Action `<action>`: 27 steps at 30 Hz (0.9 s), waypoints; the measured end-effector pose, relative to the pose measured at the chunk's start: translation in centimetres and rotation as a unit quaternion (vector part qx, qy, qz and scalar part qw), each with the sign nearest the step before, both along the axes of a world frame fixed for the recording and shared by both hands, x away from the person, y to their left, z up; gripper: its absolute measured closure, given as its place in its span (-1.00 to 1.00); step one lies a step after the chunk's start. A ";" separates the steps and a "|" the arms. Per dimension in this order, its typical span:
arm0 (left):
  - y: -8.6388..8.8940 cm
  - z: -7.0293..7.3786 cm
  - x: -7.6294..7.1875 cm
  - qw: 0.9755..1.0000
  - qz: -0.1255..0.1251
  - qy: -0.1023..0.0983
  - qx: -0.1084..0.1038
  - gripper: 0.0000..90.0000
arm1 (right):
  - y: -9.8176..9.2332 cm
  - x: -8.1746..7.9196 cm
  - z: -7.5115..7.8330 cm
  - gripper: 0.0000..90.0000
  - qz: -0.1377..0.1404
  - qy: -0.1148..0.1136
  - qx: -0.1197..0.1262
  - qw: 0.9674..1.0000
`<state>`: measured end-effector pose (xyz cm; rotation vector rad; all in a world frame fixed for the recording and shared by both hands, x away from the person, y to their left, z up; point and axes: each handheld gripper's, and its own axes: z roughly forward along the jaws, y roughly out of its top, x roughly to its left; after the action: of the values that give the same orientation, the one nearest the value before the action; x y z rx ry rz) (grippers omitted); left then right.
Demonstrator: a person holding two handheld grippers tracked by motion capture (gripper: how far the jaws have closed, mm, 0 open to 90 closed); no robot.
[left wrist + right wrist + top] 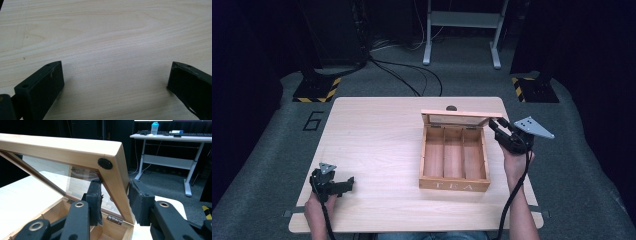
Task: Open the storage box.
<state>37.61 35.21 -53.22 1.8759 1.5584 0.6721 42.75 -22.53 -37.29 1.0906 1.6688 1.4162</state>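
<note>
- Two grippers: R gripper [114,200] clamps lid [75,148] side rail, tea box [454,186] just left of it.
- L gripper [115,82] wide, empty, far off; lid's long axis runs across table [372,145].

A pale wooden desk [377,150] carries an open wooden tea box [454,159] with three long compartments and "TEA" lettered on its front wall. The box's wood-framed lid [460,118] stands raised at the back. The right black claw [495,126] clamps the lid's right edge. The left black claw [348,183] rests low on the desk near its front left corner, well apart from the box.
</note>
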 end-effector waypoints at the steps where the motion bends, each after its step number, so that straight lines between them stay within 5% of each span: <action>1: 0.0 0.0 0.0 1.000 0.000 0.000 0.000 -0.99 | 0.0 0.0 0.0 0.40 0.000 0.000 0.000 1.000; 27: 0.0 0.0 0.0 1.000 0.000 0.000 0.000 -0.99 | 0.0 0.1 0.1 0.41 -0.001 0.000 -0.004 1.000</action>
<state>37.61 35.21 -53.22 1.8762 1.5588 0.6716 42.82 -22.49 -37.15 1.0883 1.6710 1.4067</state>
